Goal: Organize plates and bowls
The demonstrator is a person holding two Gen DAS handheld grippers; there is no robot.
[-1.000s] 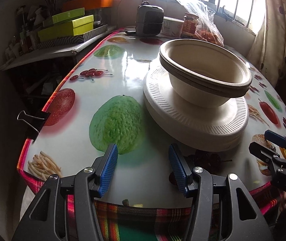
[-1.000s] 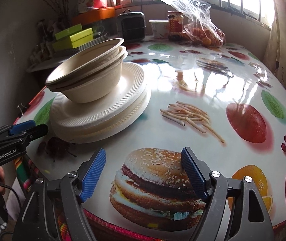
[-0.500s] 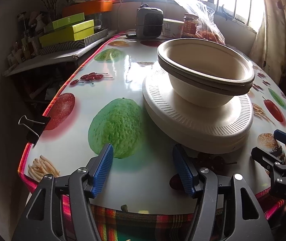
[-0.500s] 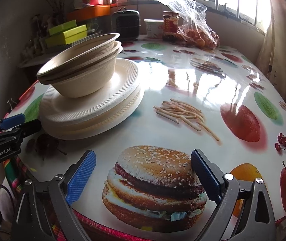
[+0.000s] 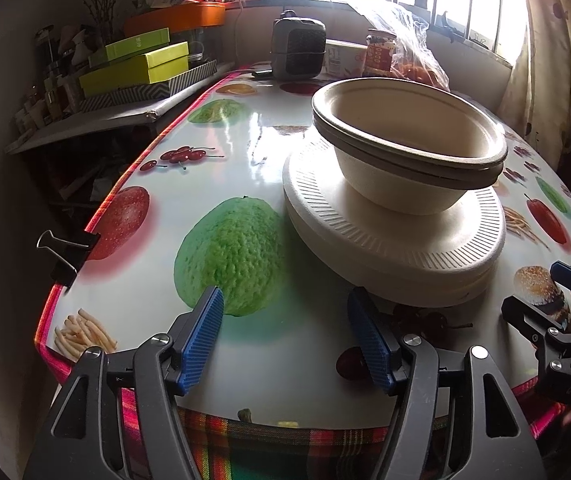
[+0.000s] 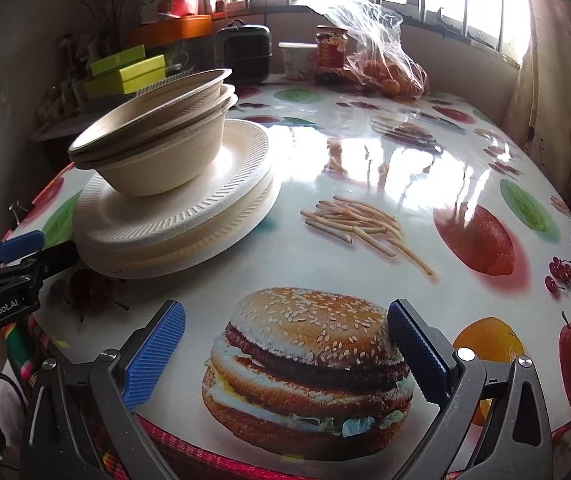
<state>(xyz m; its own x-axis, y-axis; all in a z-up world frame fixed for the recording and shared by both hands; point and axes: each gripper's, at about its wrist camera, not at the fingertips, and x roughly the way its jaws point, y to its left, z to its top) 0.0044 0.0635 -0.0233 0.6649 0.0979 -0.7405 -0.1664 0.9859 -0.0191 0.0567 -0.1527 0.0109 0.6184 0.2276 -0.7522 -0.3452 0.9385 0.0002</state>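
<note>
Nested bowls [image 5: 409, 148] stacked on white plates [image 5: 395, 240] toward the right edge of the table [image 5: 245, 152]. Left gripper [image 5: 285, 336] at the near edge, jaws apart, empty. Right gripper [image 5: 545, 300] near the right corner, also spread. Binder clip [image 5: 65, 252] clamped on the left edge.

- Fruit-print tablecloth [image 5: 245, 152] covered table.
- Binder clip [image 5: 67, 252] gripped its left edge.
- Heater [image 5: 297, 54], red-label jar [image 6: 330, 54], bag of oranges [image 6: 385, 68] stood at far end.
- Green boxes [image 5: 141, 64] lay stacked on side shelf.

Black tool [image 5: 285, 336] frames, ribbed blue pads [image 5: 201, 338] (silver screws)
</note>
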